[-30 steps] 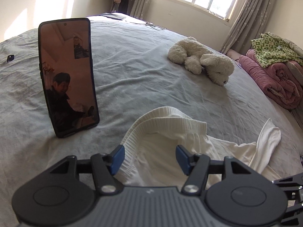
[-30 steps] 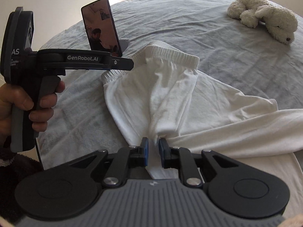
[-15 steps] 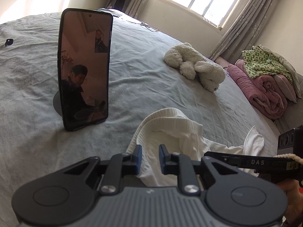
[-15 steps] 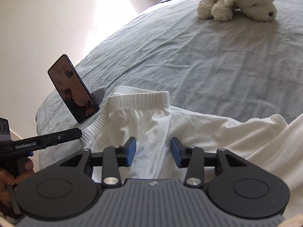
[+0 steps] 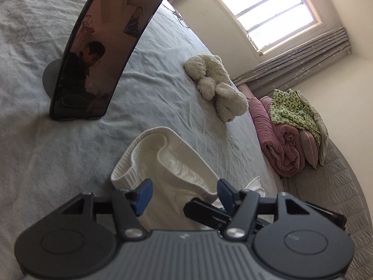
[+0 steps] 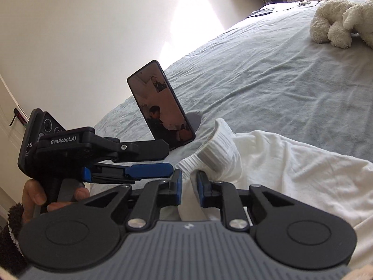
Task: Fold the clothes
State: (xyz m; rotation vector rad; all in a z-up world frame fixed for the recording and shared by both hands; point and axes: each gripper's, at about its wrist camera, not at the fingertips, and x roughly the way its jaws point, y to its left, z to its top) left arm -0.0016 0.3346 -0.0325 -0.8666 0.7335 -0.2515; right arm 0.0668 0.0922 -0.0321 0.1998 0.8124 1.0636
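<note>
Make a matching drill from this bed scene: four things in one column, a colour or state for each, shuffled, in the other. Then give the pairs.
Things:
1. phone
2. plush toy
3. quilt
4. left gripper

States:
A. rolled up, pink, at the bed's edge
B. open, over the white garment
C. propped upright, screen dark
D. cream, lying on the grey sheet

Pairs: 1-C, 2-D, 3-A, 4-B
</note>
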